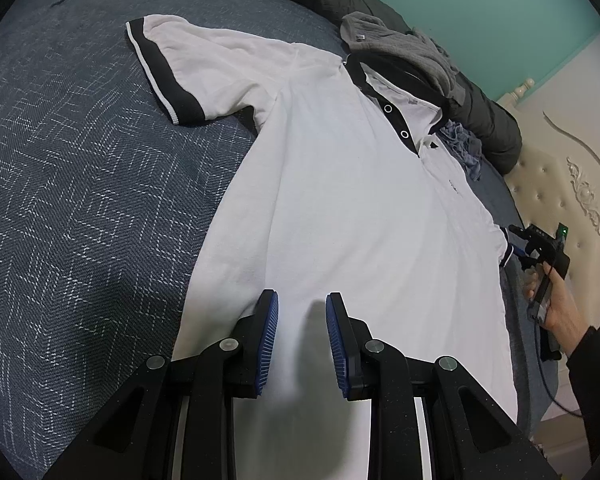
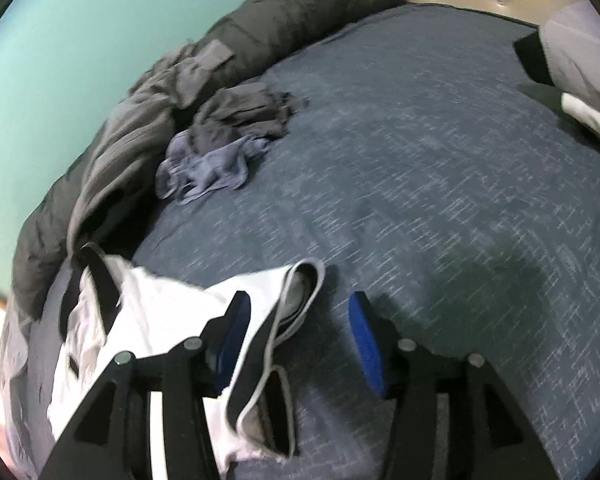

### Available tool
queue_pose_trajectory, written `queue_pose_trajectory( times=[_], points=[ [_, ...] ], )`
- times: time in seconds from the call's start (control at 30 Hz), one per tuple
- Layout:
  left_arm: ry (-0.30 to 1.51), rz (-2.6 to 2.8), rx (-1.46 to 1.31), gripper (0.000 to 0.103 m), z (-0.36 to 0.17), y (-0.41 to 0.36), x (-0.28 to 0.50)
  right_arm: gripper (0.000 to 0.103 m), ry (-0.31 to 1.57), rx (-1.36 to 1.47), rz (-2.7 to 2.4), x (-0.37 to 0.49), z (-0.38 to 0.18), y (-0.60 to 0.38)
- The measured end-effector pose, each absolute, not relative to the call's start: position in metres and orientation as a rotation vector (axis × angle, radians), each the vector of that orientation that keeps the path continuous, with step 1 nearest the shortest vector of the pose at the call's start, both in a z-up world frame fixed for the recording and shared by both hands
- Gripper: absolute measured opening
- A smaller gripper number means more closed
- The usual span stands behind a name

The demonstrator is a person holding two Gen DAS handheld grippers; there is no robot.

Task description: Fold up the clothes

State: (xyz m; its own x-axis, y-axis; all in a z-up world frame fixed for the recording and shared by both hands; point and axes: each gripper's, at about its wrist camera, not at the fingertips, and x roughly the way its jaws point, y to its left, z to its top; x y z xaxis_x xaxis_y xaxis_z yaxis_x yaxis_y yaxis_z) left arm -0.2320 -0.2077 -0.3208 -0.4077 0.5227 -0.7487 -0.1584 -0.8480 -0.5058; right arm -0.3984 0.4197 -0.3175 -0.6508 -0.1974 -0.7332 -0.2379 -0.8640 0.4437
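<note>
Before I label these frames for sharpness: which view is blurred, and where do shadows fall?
Left wrist view: sharp, fisheye-curved; a soft shadow lies on the white polo shirt with black trim between the jaws. Right wrist view: motion-smeared all over; a dark shadow sits on the blue-grey woven bedspread ahead of the right-hand pad.

We are in a bedroom of a home. Most of what we see is a wide bed (image 1: 80, 200) under a dark blue-grey cover with a pale woven pattern. At its head stands a cream padded headboard (image 1: 560, 184), button-tufted and trimmed with carved scrollwork and a small turned post. Behind it the wall (image 1: 500, 8) is painted a soft teal. A dark grey duvet (image 2: 112, 148) lies bunched along the wall side of the bed. Household laundry is spread about: a white polo shirt (image 1: 340, 208) lies flat, with crumpled grey and blue garments (image 2: 220, 152) heaped near the duvet.
</note>
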Motion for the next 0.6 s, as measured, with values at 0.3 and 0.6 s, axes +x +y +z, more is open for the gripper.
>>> queue_pose_trajectory(
  times=[0.3, 0.6],
  points=[
    [-0.533, 2.272, -1.402, 0.027, -0.32, -0.208, -0.233, 0.052, 0.744, -1.288, 2.818, -0.359, -0.304, 0.384],
    [-0.659, 2.336, -1.338, 0.029, -0.298, -0.239, -0.234, 0.053, 0.946, -1.293, 2.978, -0.288, -0.296, 0.339]
  ],
)
